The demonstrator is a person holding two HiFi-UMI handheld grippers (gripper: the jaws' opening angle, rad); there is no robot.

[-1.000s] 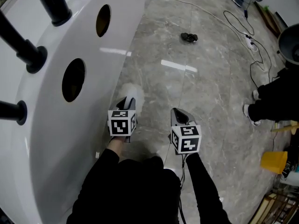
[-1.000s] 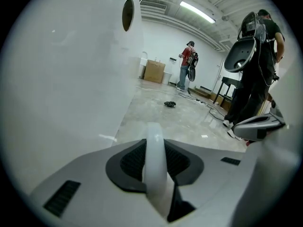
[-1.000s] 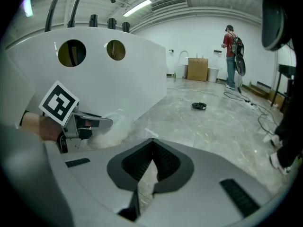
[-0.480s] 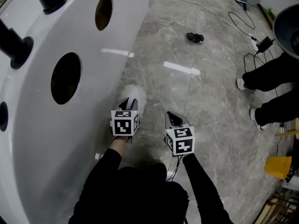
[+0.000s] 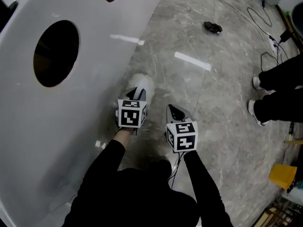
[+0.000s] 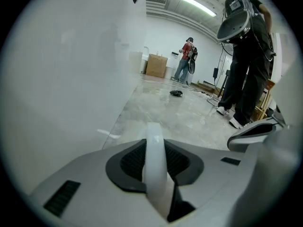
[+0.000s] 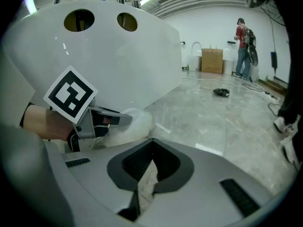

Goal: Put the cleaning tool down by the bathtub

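The cleaning tool [image 5: 141, 83] is a white fluffy pad that rests low on the grey floor, right against the white bathtub's [image 5: 71, 112] outer wall. My left gripper [image 5: 136, 94] is shut on it. In the left gripper view the tool's white handle [image 6: 154, 157] stands between the jaws. The right gripper view shows the fluffy pad [image 7: 136, 123] sticking out past the left gripper, under the tub's curved side [image 7: 123, 56]. My right gripper [image 5: 176, 111] hovers just right of it, shut and holding nothing.
Round holes [image 5: 56, 53] open in the tub's side. On the marble floor lie a small black object [image 5: 213, 28] and cables [image 5: 270, 41]. A person's legs and shoes [image 5: 272, 96] stand at the right, near a yellow object [image 5: 282, 173]. Another person [image 6: 185, 59] and a cardboard box [image 6: 156, 65] are far off.
The view has swung, so the tub's holes slid up and left. Both grippers sit slightly higher in frame, the left still holding the tool by the tub. The bystander's feet shifted.
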